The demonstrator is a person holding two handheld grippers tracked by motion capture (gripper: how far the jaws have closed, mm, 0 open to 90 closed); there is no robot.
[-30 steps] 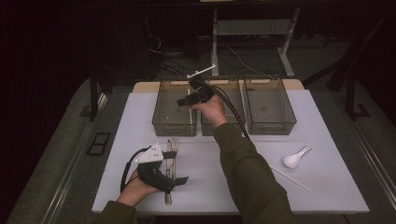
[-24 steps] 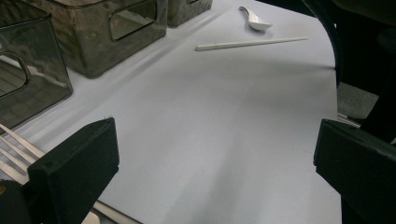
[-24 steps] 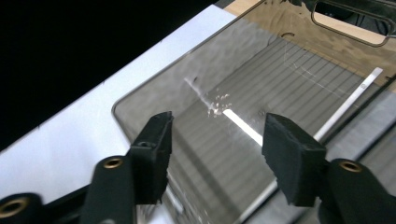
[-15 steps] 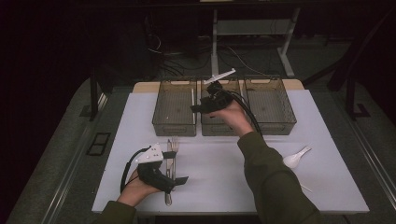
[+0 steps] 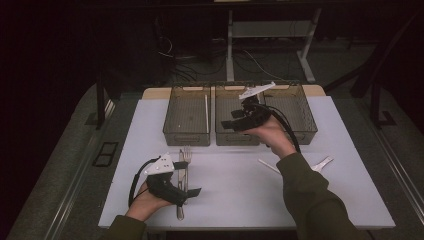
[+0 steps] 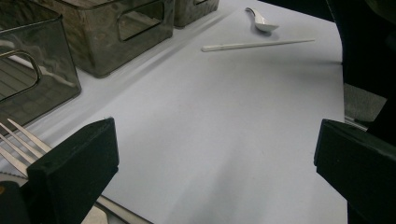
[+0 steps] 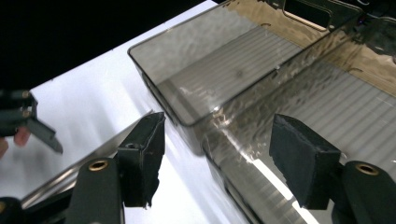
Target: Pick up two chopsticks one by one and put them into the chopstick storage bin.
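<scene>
On the white table (image 5: 240, 190), the right gripper (image 5: 239, 121), jaws just opened and empty, hovers over the middle bin (image 5: 235, 137) (presumably sorting cutlery); the left gripper (image 5: 187, 192) rests beside a fork (image 5: 186, 154), jaws wide apart.

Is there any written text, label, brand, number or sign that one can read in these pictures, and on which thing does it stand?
None: no readable text, label, brand, number or sign on the bins, the fork, the spoon, the white stick, the mat or either gripper.
</scene>
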